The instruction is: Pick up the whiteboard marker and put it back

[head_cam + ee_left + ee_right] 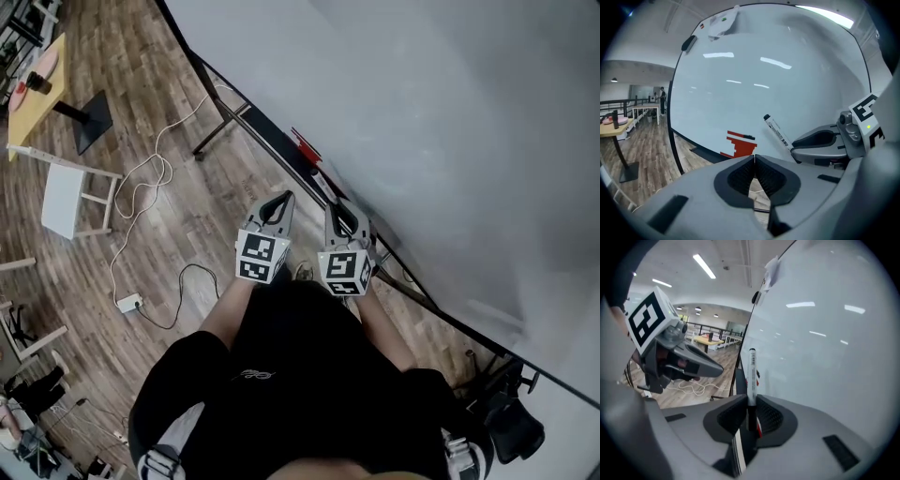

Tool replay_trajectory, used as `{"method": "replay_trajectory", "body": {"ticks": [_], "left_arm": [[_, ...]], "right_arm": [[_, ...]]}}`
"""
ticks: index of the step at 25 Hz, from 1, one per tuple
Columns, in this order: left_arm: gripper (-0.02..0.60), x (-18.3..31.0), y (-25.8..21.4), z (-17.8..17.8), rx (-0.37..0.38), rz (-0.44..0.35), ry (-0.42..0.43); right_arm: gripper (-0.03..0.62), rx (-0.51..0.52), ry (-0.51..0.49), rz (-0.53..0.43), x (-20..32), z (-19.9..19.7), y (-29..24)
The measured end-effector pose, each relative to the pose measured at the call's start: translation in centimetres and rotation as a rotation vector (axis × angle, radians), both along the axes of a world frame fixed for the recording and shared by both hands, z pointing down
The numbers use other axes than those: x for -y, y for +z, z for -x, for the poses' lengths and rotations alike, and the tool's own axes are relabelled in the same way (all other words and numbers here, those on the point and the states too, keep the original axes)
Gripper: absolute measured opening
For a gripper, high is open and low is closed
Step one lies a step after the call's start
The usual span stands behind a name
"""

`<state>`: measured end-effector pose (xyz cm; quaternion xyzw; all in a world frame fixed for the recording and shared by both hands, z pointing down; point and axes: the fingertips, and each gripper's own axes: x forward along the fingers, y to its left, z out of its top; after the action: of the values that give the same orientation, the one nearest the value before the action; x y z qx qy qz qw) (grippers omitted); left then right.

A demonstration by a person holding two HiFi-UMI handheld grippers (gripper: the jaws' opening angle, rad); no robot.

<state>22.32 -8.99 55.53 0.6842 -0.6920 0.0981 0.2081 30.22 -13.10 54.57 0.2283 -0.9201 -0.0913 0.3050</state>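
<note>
I stand facing a large whiteboard (422, 141) with both grippers held up side by side. My right gripper (750, 399) is shut on a white whiteboard marker (751, 373) with a black cap, which stands upright out of the jaws close to the board (825, 333). In the left gripper view the same marker (777, 132) slants up out of the right gripper (796, 145) in front of the board (764, 70). My left gripper (754, 157) is shut with nothing in it. In the head view the left gripper (275, 208) and right gripper (339, 216) point at the board's lower edge.
A red eraser (739, 144) sits at the board's bottom rail (305, 147). The board's stand legs (220, 127) reach onto the wooden floor. A white cable and power strip (131, 302), a white stool (70, 199) and a yellow table (37, 89) lie to the left.
</note>
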Motion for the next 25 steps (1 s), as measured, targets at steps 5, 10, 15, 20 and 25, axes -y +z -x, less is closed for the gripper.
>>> {"method": "replay_trajectory", "body": {"ticks": [5,10,15,20,25], "left_arm": [[0.009,-0.3,-2.9,-2.9,0.036,-0.073,-0.065],[0.009,-1.5,-6.3,-4.3,0.082,-0.131,-0.152],[0.009,-4.7,-8.8,-4.4,0.11,-0.175,-0.231],[0.009,-8.6,-10.0,-2.8,0.132,-0.21,-0.348],[0.009,-14.6,-12.7,-0.7,0.185,-0.241,-0.471]], "right_arm": [[0.054,0.224,-0.016,0.071,-1.2,-1.7,-3.0],[0.054,0.395,-0.068,0.145,-2.2,-2.9,-5.7],[0.054,0.484,-0.118,0.161,-3.9,-2.7,-7.5],[0.054,0.53,-0.237,0.16,-6.8,-0.4,-8.8],[0.054,0.533,-0.338,0.185,-11.9,1.4,-10.6]]}}
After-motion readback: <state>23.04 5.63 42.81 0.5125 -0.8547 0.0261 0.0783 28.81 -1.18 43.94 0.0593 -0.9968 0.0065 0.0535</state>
